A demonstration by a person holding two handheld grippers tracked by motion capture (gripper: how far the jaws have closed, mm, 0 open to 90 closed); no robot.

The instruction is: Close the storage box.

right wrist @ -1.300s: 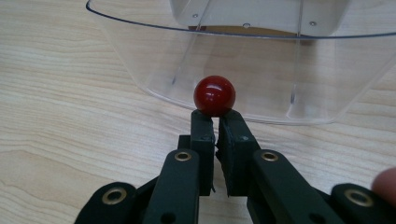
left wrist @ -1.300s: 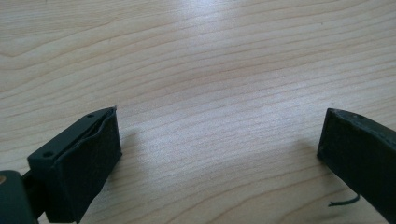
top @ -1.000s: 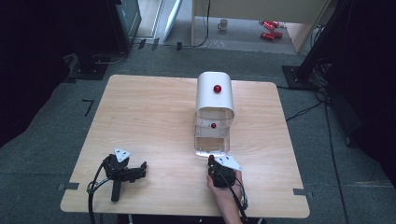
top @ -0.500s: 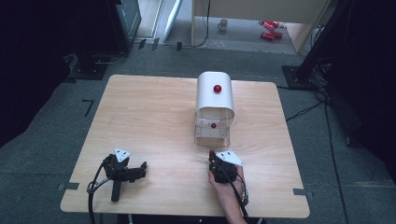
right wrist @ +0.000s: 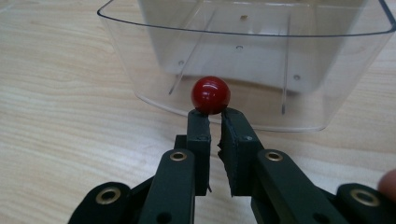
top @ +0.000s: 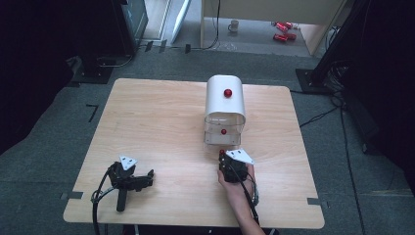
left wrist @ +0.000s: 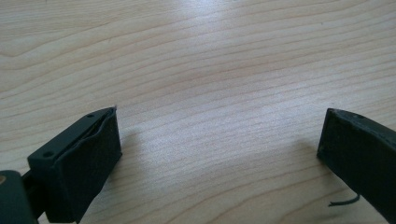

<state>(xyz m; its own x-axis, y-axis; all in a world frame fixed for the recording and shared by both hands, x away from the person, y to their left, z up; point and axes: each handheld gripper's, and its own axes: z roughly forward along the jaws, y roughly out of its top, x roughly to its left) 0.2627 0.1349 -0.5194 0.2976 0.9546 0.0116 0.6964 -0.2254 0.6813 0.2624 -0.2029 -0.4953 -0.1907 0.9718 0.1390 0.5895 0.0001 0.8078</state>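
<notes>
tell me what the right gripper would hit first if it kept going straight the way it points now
Probably the front wall of the clear plastic bin. The right gripper, shut on a small red ball, points at that wall, which looks close ahead, though the gap is hard to judge.

High cam above near side, looking forward-down over whole bench (top: pixel 161 112). Both gripper cams ride low, close-up along jaws; all share bench wood.
</notes>
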